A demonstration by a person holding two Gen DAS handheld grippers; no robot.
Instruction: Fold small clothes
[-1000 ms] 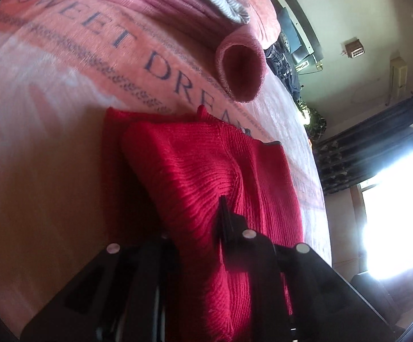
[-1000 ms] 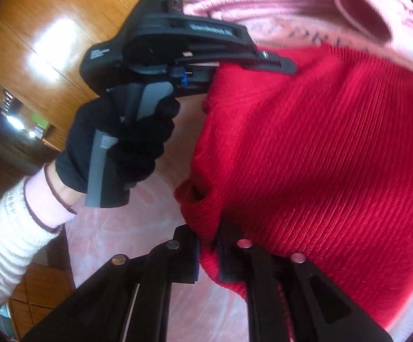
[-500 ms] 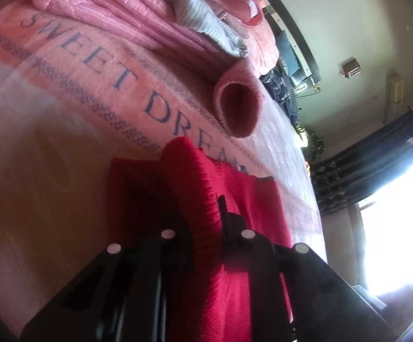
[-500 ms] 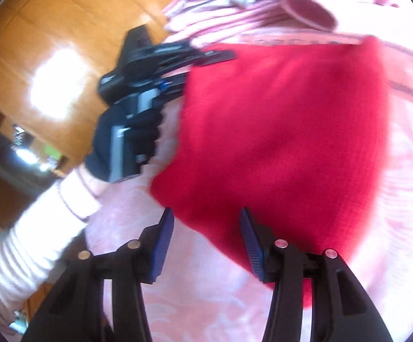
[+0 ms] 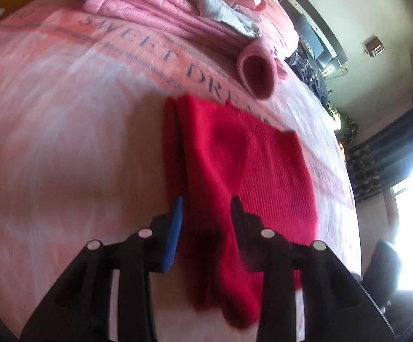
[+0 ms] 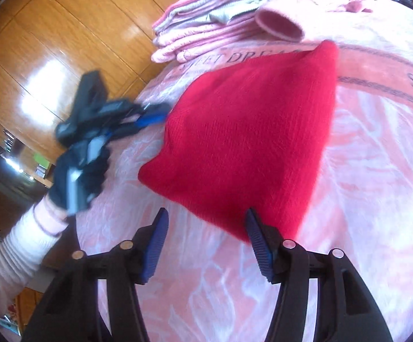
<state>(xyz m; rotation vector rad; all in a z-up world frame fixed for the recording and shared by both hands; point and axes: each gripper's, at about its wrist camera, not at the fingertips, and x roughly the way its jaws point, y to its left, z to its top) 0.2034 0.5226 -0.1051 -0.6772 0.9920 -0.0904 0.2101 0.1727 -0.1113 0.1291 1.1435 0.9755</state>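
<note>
Pink bedspread (image 6: 363, 171) printed with "SWEET DREAMS" lettering covers the whole work surface. At its far edge sits a pile of pink and grey folded clothes (image 5: 161, 8), a rolled pink sleeve cuff (image 5: 257, 71) lying at the pile's near side. Red knit garment (image 6: 252, 131) lies folded flat on the bedspread, just short of the lettering band. Left gripper (image 5: 205, 222) released, jaws spread, nothing between them; its fingers hang above the near edge of the red knit. Right gripper (image 6: 205, 239) likewise spread wide and empty, at the garment's near corner. From the right view, a black-gloved hand (image 6: 78, 176) holds the left gripper; ribbed pale sleeve (image 6: 21, 245) below.
</note>
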